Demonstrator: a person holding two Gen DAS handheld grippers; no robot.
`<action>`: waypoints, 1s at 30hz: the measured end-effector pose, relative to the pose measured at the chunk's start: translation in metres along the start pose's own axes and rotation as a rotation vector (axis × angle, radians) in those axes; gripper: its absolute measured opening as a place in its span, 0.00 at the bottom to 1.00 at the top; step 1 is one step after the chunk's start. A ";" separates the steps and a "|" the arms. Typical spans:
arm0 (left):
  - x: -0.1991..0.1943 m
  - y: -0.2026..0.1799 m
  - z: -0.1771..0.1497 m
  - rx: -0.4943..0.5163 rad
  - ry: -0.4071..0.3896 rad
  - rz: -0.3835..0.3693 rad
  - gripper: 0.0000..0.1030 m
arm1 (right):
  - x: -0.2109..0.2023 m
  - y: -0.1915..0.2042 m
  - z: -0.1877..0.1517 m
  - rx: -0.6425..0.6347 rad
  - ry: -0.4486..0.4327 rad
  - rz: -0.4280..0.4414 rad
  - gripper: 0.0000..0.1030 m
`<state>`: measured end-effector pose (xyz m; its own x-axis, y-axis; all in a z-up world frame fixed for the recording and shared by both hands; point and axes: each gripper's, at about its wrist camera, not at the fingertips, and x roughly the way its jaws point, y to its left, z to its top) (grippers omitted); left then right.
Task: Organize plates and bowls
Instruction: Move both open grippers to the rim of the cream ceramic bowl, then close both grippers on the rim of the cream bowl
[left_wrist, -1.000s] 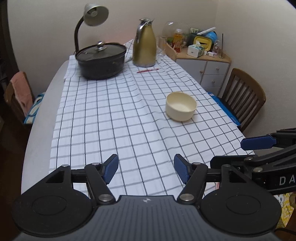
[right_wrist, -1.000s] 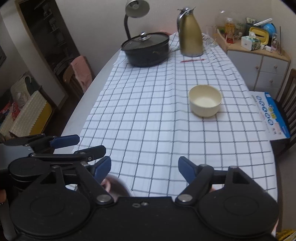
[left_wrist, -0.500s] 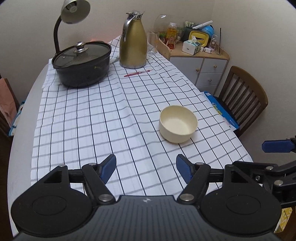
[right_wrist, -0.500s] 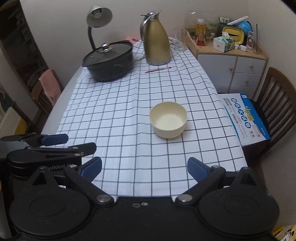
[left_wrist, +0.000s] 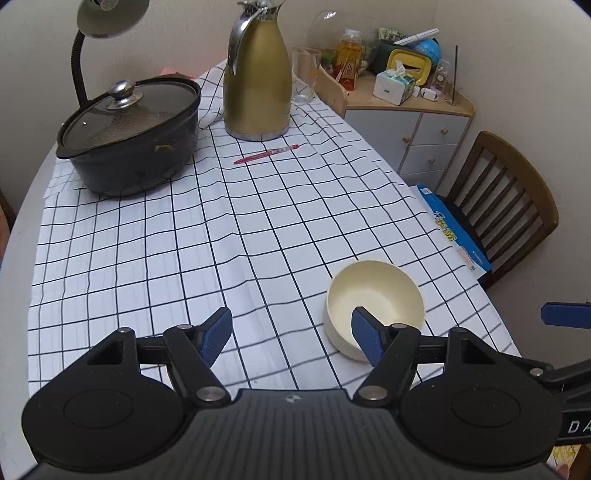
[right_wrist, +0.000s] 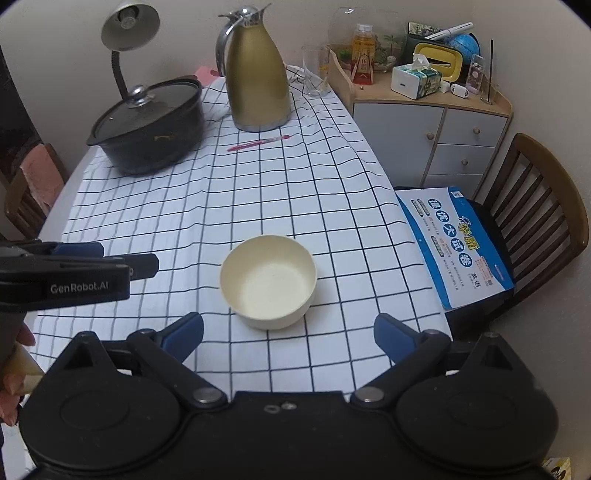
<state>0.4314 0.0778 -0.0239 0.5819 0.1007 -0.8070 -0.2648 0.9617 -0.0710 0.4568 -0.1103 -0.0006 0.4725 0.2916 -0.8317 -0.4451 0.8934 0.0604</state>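
Over the last second both grippers had advanced along the table toward the cream bowl (right_wrist: 268, 282), which had sat mid-table in the earlier views and now filled the near foreground. The bowl stood upright and empty on the checked tablecloth (right_wrist: 258, 192), close to the table's right edge.

The right gripper (right_wrist: 288, 334) was centred on the bowl, its jaws spread wide with a blue pad (right_wrist: 184, 330) on either side of the near rim, though not yet around it or touching it. The left gripper (left_wrist: 290, 330) was also spread, holding nothing; the bowl lay off to its right, partly behind its right pad (left_wrist: 364, 338).

Judging from this, the approach was nearly over and the right gripper looked placed to take the bowl first, probably by its rim or wall.

No plates or other bowls showed in either view, so where this 1 bowl should go could not be told. The black lidded pot (right_wrist: 151, 125), gold carafe (right_wrist: 256, 70) and red pen (right_wrist: 258, 143) stood at the far end, well apart from the bowl.
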 end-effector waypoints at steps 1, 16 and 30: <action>0.009 0.000 0.004 0.001 0.005 0.002 0.69 | 0.006 -0.001 0.003 -0.003 0.004 -0.007 0.96; 0.109 -0.010 0.014 -0.002 0.132 -0.029 0.69 | 0.101 -0.022 0.025 0.055 0.107 -0.054 0.81; 0.136 -0.028 0.007 0.039 0.187 -0.050 0.36 | 0.139 -0.030 0.021 0.084 0.156 -0.052 0.47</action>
<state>0.5231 0.0663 -0.1275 0.4400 0.0071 -0.8980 -0.2073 0.9738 -0.0939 0.5518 -0.0892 -0.1061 0.3664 0.1930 -0.9102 -0.3550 0.9332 0.0550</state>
